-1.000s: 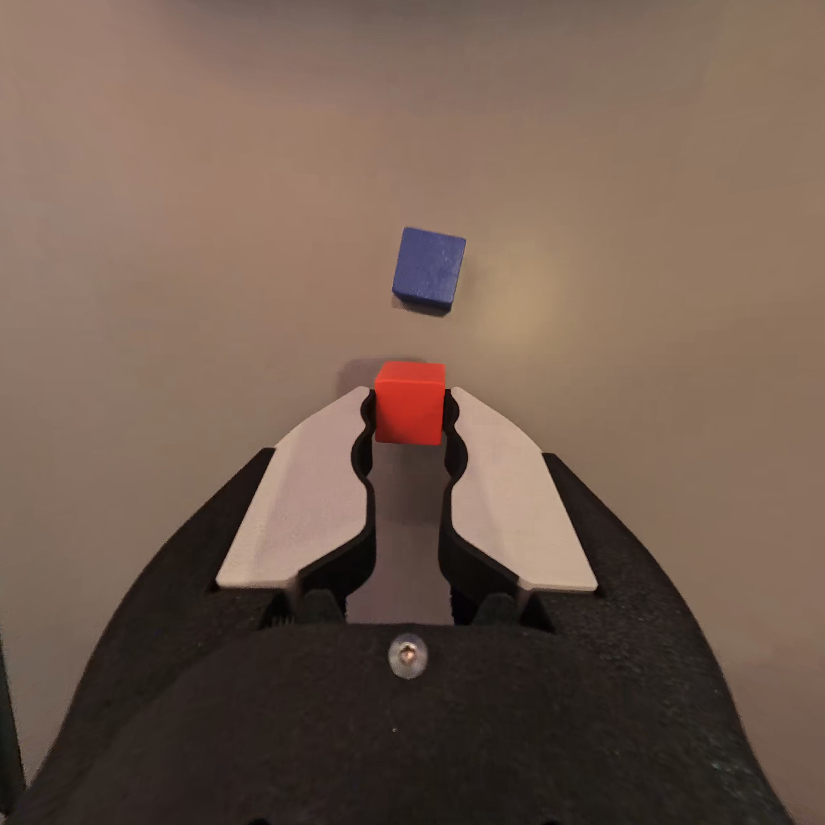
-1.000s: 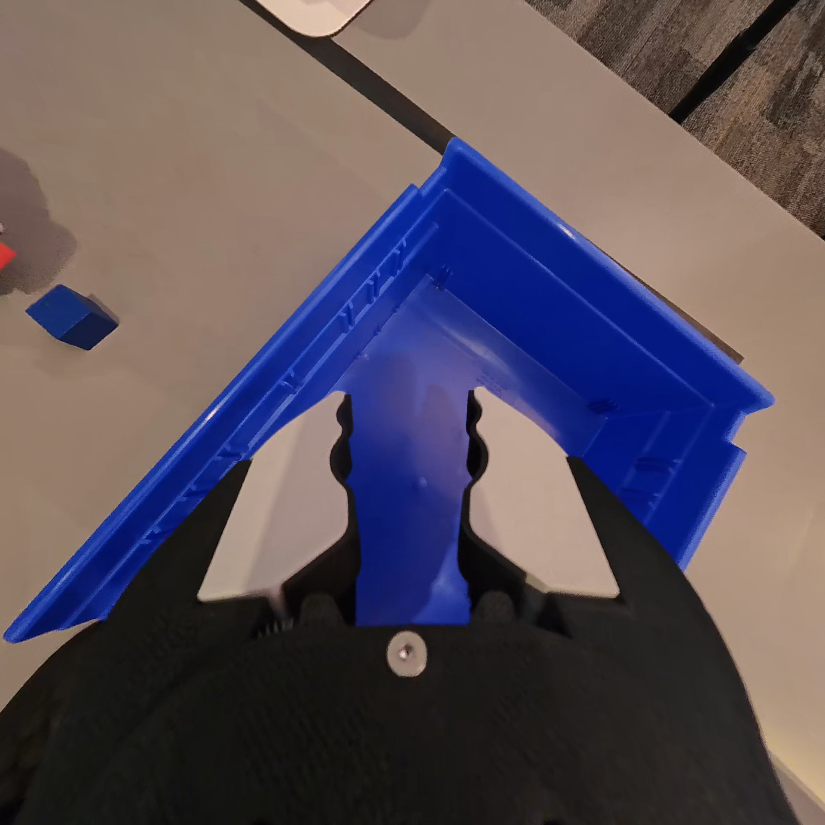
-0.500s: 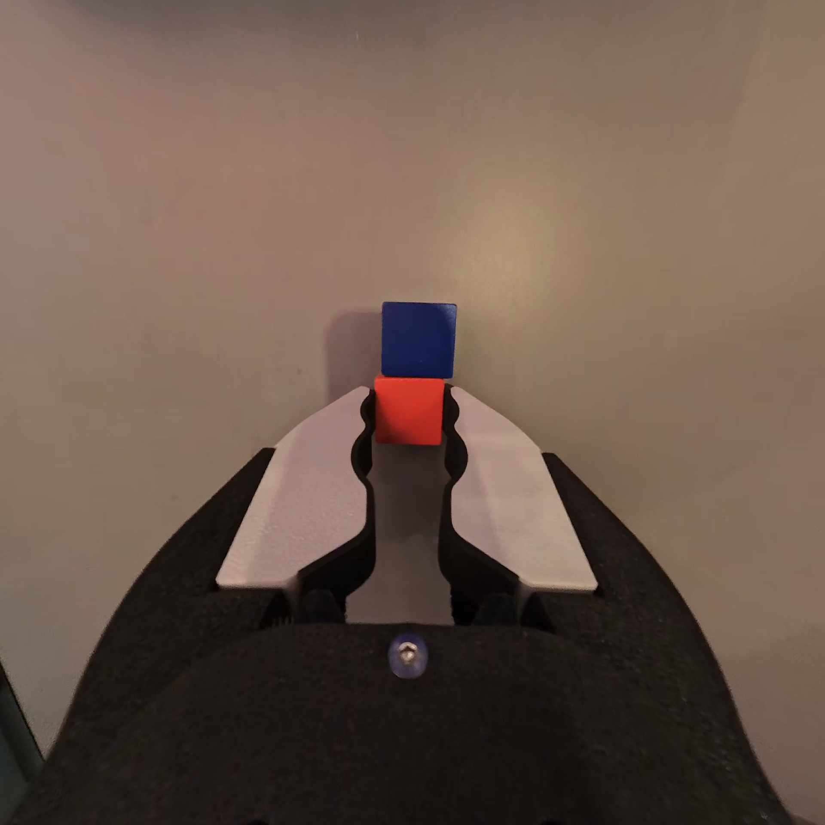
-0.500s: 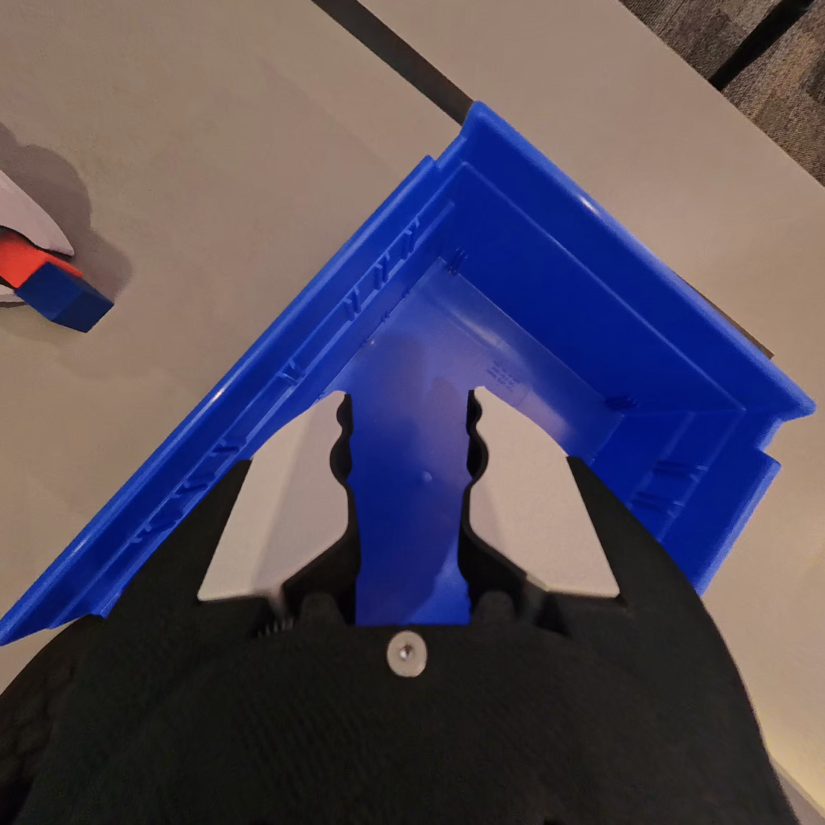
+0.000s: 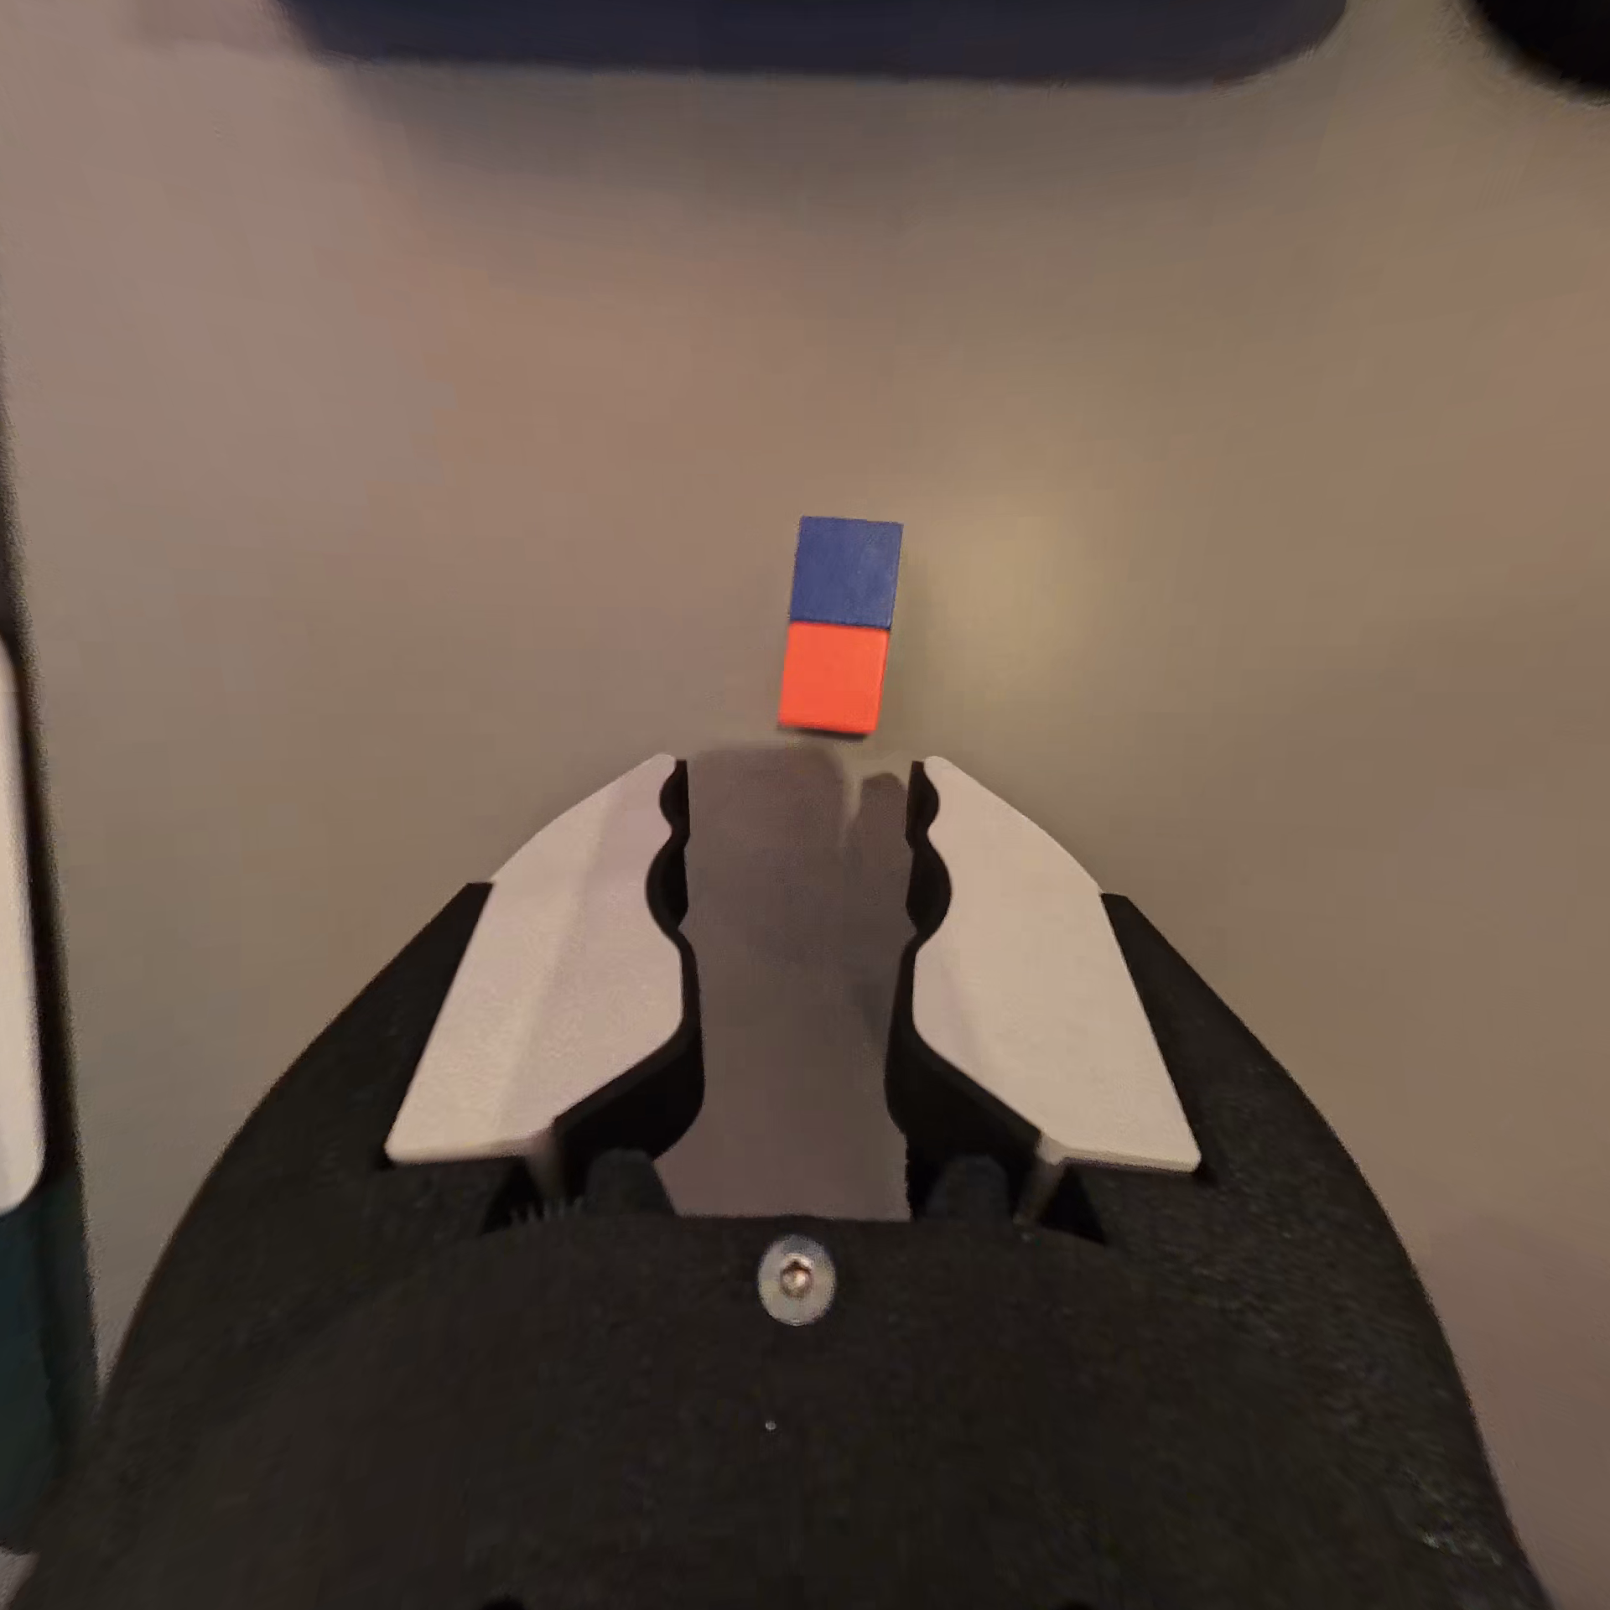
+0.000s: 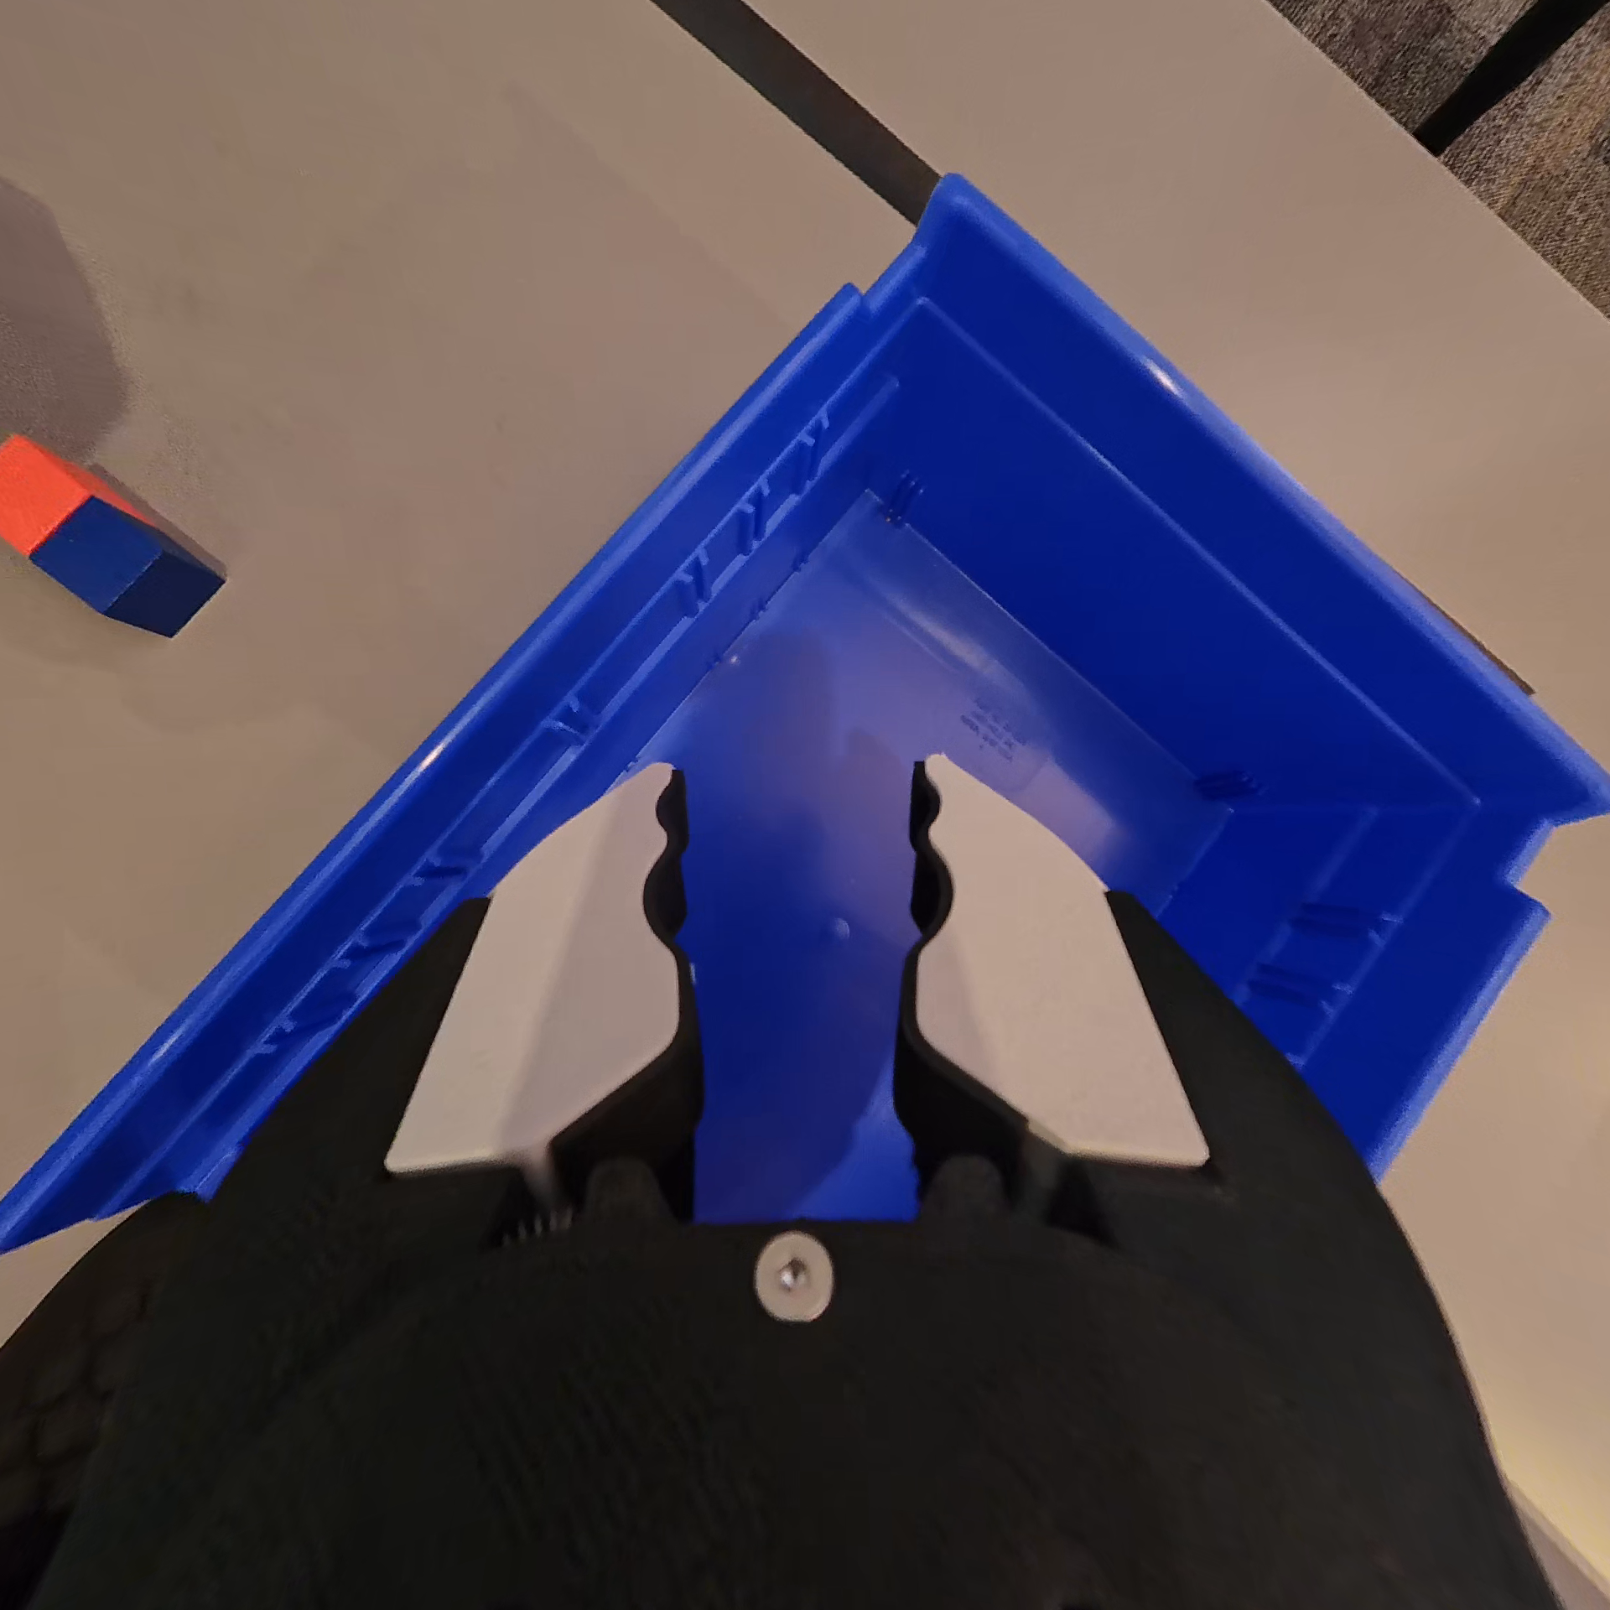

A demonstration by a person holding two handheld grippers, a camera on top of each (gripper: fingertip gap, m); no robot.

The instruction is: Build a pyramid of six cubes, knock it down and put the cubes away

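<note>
In the left wrist view a red cube (image 5: 832,677) lies on the grey table, touching a blue cube (image 5: 847,572) just beyond it. My left gripper (image 5: 794,771) is open and holds nothing, a short way back from the red cube. The same pair shows in the right wrist view at the left edge, the red cube (image 6: 39,495) against the blue cube (image 6: 122,566). My right gripper (image 6: 794,771) is open and holds nothing, above the floor of the blue bin (image 6: 1089,418); no cube shows in the visible part of the bin.
The table's (image 6: 392,305) far edge, a dark strip (image 6: 836,96) and carpet (image 6: 1533,131) lie beyond the bin. A dark blurred shape (image 5: 784,35) spans the top of the left wrist view. A white and teal object (image 5: 17,1002) sits at its left edge. There is about 25 cm between the tips of the two grippers.
My left gripper set the red cube down against the blue cube, opened and drew back from it. My right gripper stayed open over the bin and shifted slightly.
</note>
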